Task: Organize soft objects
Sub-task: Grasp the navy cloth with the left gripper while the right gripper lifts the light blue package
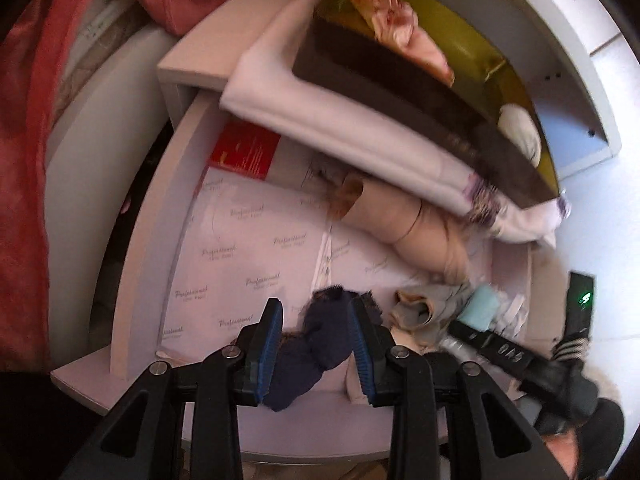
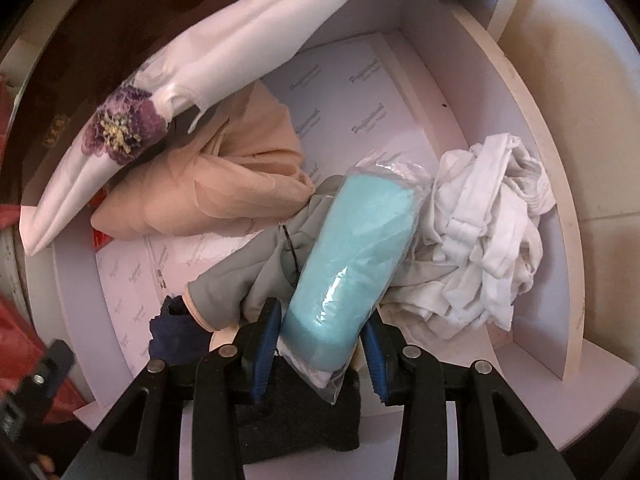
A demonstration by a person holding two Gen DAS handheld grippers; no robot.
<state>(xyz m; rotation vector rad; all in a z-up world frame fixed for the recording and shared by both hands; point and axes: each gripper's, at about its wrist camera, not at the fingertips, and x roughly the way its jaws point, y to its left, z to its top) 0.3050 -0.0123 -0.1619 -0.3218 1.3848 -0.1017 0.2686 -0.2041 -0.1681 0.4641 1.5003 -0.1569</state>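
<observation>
Left gripper [image 1: 316, 344] clenched on a navy sock [image 1: 308, 354] — held over the paper-lined drawer [image 1: 136, 240]. Right gripper [image 2: 326, 354] grips a bagged turquoise bundle [image 2: 352, 256], resting on grey cloth [image 2: 240, 280] beside crumpled white garments [image 2: 480, 248].

Black fingers [image 1: 276, 344] — blue ribbed pads, silver screws.

Glossy clear plastic wraps the turquoise cloth roll [image 2: 352, 248]; the white drawer [image 2: 532, 152] looks smooth and matt, lined with printed paper [image 1: 248, 264].
</observation>
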